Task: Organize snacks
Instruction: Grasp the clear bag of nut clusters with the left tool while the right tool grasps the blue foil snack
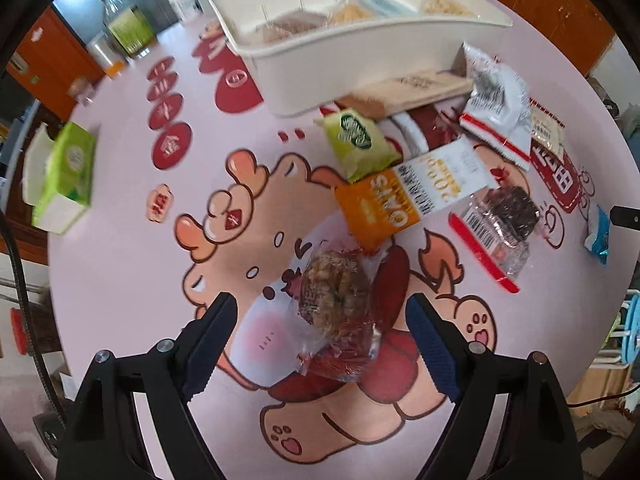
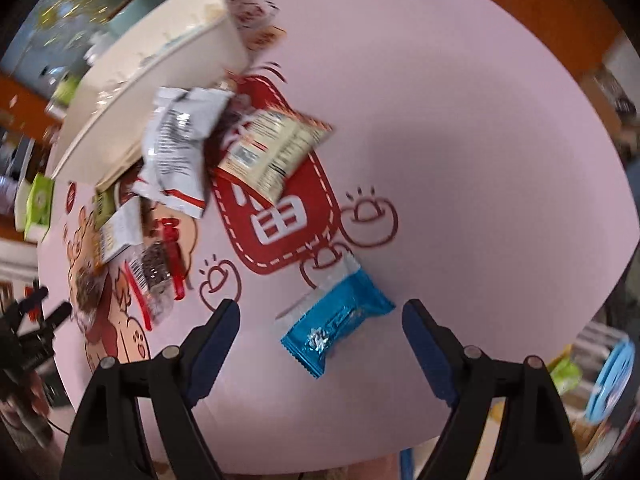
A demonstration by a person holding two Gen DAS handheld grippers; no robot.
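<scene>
My left gripper (image 1: 320, 306) hangs open over a round brown snack in a clear and red wrapper (image 1: 336, 300). The snack lies between the fingers and neither pad touches it. My right gripper (image 2: 320, 308) is open around a blue foil packet (image 2: 336, 320) that lies flat on the pink table; the pads stand clear of it. Behind the brown snack lie a pile of packets: orange oats (image 1: 380, 208), green (image 1: 360, 144), white and gold (image 1: 448, 176), crumpled white (image 1: 496, 100). A white divided tray (image 1: 360, 52) at the back holds several snacks in its compartments.
The round table has a pink cartoon cloth (image 1: 120, 280). A green tissue box (image 1: 64, 176) sits at its left edge, and jars (image 1: 128, 28) stand at the back left. In the right wrist view, the cloth right of the blue packet (image 2: 500, 160) is bare.
</scene>
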